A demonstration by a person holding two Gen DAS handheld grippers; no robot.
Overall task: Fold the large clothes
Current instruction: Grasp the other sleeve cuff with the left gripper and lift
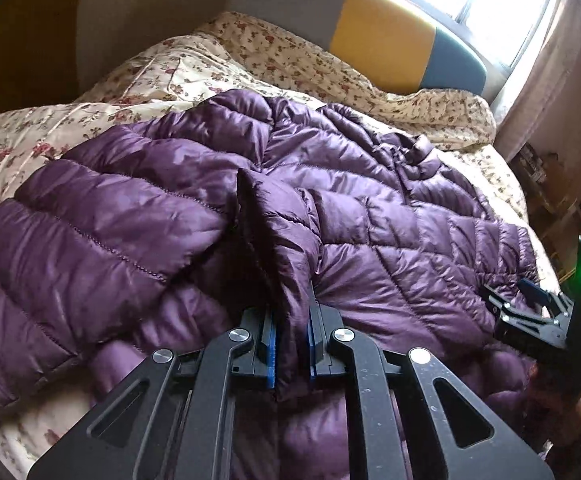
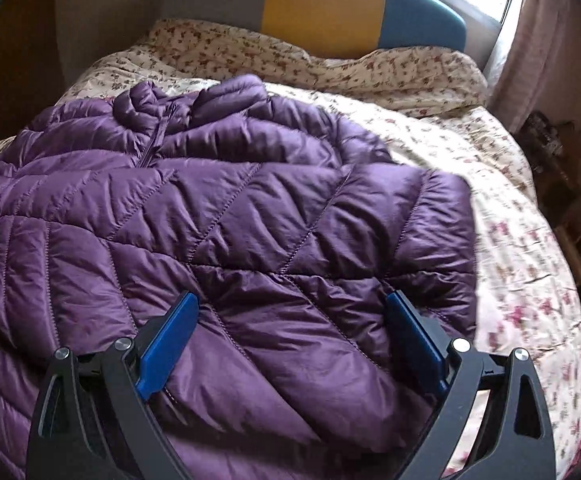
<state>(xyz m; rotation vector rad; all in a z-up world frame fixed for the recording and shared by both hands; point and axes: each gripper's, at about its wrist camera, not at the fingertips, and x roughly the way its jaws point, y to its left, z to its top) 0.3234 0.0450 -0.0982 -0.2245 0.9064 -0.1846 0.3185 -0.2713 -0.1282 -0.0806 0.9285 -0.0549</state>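
Purple quilted puffer jacket is spread on the bed, over a floral duvet; collar is turned toward the grey-yellow-blue headboard. A raised fold of the jacket hem is pinched between the left gripper fingers, blue pads pressed close on the fabric. Right gripper is held over the jacket's lower part, fingers spread wide, nothing gripped. Whether its pads touch the fabric cannot be told.
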